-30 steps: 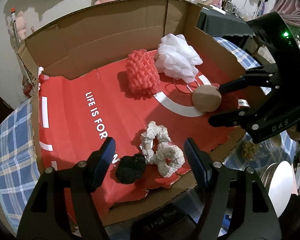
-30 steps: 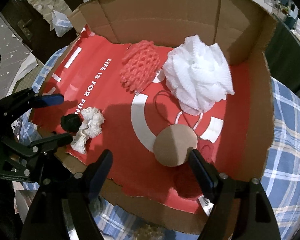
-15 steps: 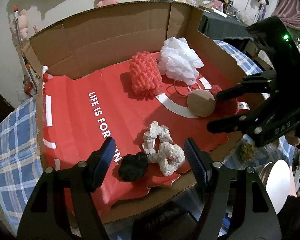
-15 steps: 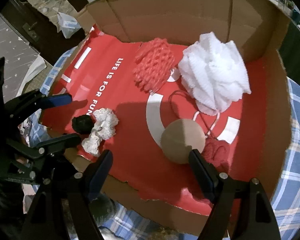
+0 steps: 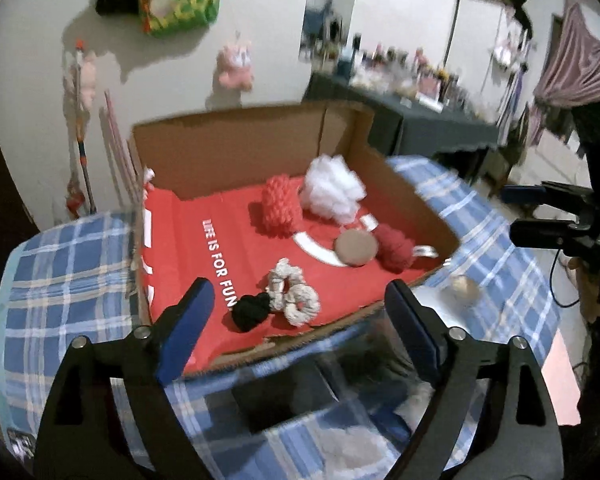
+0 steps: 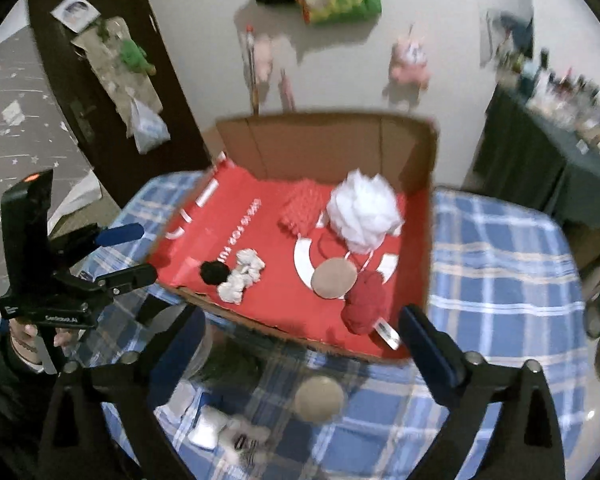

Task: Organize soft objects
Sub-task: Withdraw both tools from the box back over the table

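Both your tongs are empty right now: the left gripper (image 5: 298, 324) and the right gripper (image 6: 302, 344) have just been opening and stand wide, nothing between the jaws, both hanging over the near edge of the cardboard box (image 5: 236, 148).

The soft stuff sits inside on the red liner: white mesh pouf (image 6: 364, 210), red knit piece (image 6: 302, 210), tan round puff (image 6: 334, 278), red yarn ball (image 6: 366, 306), black scrunchie (image 6: 214, 273) touching the cream scrunchies (image 6: 242, 276). A couple more blurry soft bits lie on the plaid cloth (image 6: 500, 280) below your right gripper (can't tell what exactly).

I'd guess all of it's featherlight and squishy, so pinch through the middle and squeeze well in; the pouf will compress loads.

Liner reads "LIFE IS FOR FUN" (image 5: 219, 262).
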Motion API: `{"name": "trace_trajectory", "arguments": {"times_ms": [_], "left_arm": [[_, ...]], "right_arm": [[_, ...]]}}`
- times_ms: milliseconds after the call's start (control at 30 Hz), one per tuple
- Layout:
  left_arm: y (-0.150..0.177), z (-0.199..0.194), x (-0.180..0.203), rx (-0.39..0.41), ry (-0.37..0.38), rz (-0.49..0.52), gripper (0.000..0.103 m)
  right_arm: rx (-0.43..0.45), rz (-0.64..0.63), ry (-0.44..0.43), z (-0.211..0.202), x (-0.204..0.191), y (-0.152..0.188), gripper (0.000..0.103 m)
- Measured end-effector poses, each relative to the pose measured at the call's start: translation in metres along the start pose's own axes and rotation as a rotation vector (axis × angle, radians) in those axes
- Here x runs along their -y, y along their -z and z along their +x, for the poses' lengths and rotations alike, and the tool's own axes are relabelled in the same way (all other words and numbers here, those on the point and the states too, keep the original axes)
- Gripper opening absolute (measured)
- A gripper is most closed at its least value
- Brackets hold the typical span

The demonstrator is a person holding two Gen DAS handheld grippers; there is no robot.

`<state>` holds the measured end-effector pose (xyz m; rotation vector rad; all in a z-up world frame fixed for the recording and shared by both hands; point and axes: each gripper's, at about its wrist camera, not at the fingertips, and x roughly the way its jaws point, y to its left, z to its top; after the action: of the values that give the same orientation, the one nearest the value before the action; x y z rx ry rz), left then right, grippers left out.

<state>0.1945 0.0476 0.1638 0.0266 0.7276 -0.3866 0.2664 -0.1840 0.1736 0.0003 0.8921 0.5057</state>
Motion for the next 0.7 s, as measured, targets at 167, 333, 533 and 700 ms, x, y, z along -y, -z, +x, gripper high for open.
{"name": "trace_trajectory", "arguments": {"times_ms": [167, 333, 533, 700], "left_arm": [[0.036, -0.05, 0.024, 0.183, -0.046, -0.012, 0.096], [0.071, -0.076, 0.046, 0.289, -0.088, -0.014, 0.097], [0.112, -0.084, 0.068, 0.333, -0.16, -0.019, 0.097], [0.138, -0.072, 0.07, 0.303, -0.166, -0.059, 0.097]], "right_arm": [[0.196, -0.06, 0.154, -0.063, -0.028, 0.041, 0.103], [0.366, -0.093, 0.3, -0.096, -0.058, 0.096, 0.103], [0.466, -0.083, 0.375, -0.099, -0.079, 0.148, 0.103], [0.48, -0.076, 0.371, -0.083, -0.086, 0.181, 0.103]]}}
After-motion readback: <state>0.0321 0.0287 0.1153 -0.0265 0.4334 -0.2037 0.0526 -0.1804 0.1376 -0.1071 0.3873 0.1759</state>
